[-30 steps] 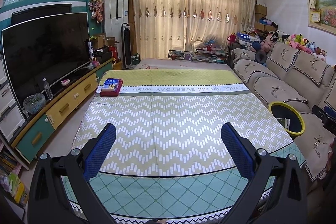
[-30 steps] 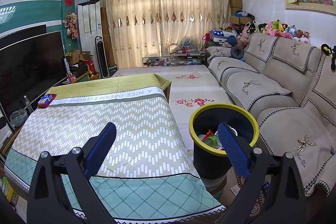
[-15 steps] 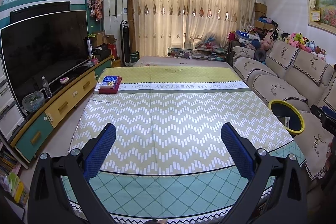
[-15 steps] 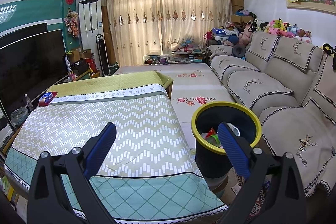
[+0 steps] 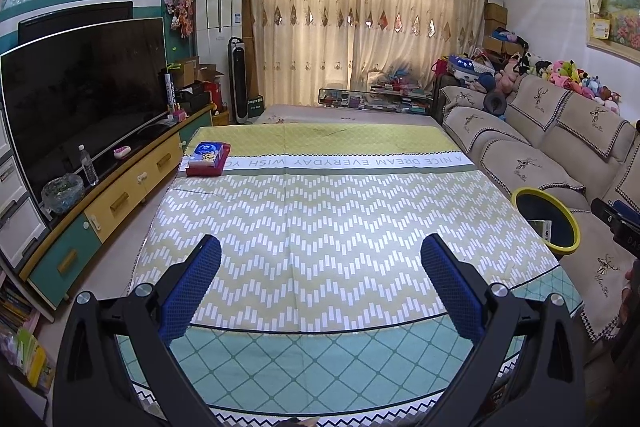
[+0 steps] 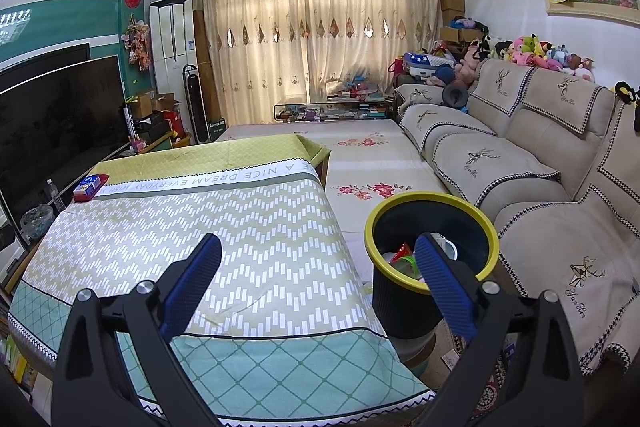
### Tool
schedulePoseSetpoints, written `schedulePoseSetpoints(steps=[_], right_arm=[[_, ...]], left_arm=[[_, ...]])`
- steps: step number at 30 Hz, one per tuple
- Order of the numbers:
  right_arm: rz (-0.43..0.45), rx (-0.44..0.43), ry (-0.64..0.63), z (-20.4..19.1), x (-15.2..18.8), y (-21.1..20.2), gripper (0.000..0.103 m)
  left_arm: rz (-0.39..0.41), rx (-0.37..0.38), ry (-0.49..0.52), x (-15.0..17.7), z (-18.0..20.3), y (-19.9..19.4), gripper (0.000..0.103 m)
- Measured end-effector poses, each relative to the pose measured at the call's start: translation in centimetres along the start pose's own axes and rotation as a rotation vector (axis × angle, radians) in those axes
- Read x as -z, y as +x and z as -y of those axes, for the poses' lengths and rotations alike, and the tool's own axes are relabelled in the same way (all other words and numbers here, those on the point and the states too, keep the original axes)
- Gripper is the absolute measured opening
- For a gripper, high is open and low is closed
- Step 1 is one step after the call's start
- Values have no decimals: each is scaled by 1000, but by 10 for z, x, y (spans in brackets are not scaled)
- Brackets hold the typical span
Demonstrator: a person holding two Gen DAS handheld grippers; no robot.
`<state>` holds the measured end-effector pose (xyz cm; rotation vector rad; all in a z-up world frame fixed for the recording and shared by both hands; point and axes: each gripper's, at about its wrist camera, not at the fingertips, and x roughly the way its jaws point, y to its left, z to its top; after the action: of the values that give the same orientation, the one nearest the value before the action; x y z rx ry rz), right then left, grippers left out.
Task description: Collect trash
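Note:
A dark bin with a yellow rim (image 6: 430,199) stands on the floor between the table and the sofa; several pieces of trash (image 6: 404,259) lie inside it. The bin also shows at the right of the left wrist view (image 5: 570,223). My right gripper (image 6: 318,251) is open and empty, above the table's right edge, its right finger over the bin. My left gripper (image 5: 320,251) is open and empty above the near half of the table (image 5: 320,211). A red tray holding a blue tissue pack (image 5: 208,157) sits at the table's far left.
A beige sofa (image 6: 540,163) runs along the right, with plush toys on its back. A TV (image 5: 80,95) on a yellow and teal cabinet (image 5: 120,195) lines the left. A floral mat (image 6: 368,155) covers the floor beyond the bin.
Both grippers have drifted slightly; the views shift a little, with the bin sitting a bit farther right in the right wrist view. Both stay open and empty.

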<state>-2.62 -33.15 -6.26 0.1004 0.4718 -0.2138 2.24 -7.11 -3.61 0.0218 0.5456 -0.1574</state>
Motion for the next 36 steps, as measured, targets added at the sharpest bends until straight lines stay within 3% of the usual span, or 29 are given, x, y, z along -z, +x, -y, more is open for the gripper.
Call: schedulePoseSetpoints(steps=[36], right_arm=[[-19,-5,0,-4,8,8,93]], left_arm=[[-13,4,-12,0,-3,16,98]])
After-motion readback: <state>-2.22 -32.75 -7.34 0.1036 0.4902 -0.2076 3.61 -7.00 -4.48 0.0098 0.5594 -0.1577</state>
